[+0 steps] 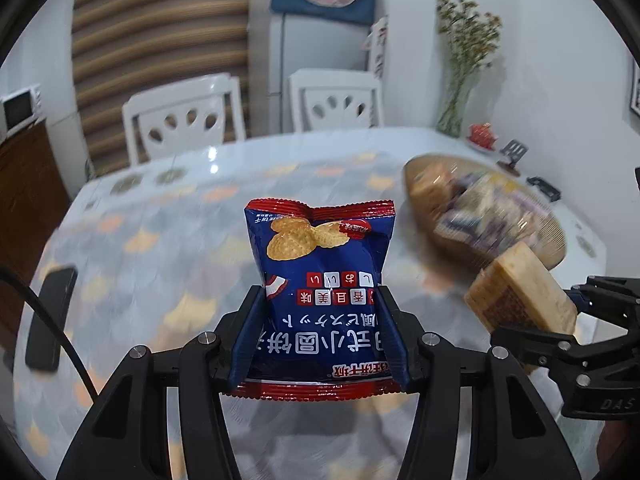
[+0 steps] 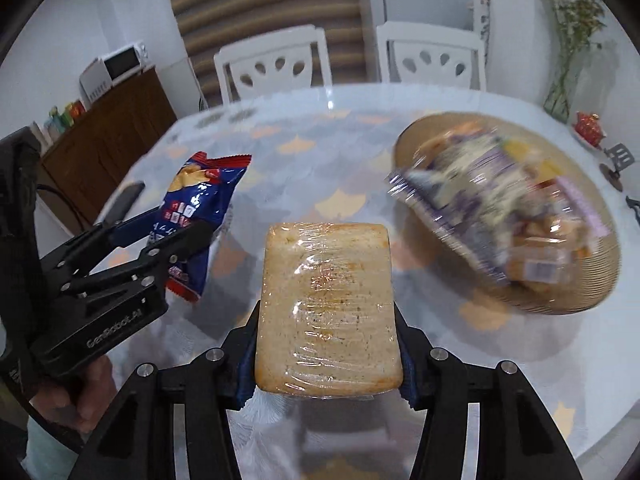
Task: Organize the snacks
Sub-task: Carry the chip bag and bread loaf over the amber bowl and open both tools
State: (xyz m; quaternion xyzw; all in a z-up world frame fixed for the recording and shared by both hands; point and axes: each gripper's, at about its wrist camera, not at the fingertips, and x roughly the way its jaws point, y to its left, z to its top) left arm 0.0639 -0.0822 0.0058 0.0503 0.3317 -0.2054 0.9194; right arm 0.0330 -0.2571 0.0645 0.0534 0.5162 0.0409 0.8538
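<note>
My left gripper (image 1: 320, 300) is shut on a blue and red biscuit bag (image 1: 320, 248), which it holds upright above the table. The right wrist view shows that same bag (image 2: 200, 192) in the left gripper (image 2: 180, 224) at the left. My right gripper (image 2: 328, 320) is shut on a tan, plastic-wrapped cracker packet (image 2: 328, 280). Both its pads press the packet's sides. In the left wrist view the packet (image 1: 520, 288) and the right gripper (image 1: 576, 312) show at the right. A woven basket (image 2: 592, 292) at the right holds several blurred snack packs, with a purple one (image 2: 480, 208) on top.
The round table (image 1: 160, 240) has a patterned cloth. A dark phone (image 1: 52, 316) and a black cable (image 1: 60, 320) lie at its left edge. Two white chairs (image 1: 184, 120) stand behind it. A vase of dried flowers (image 1: 456, 112), a red pot (image 1: 482, 134) and a small stand (image 1: 514, 154) sit at the far right.
</note>
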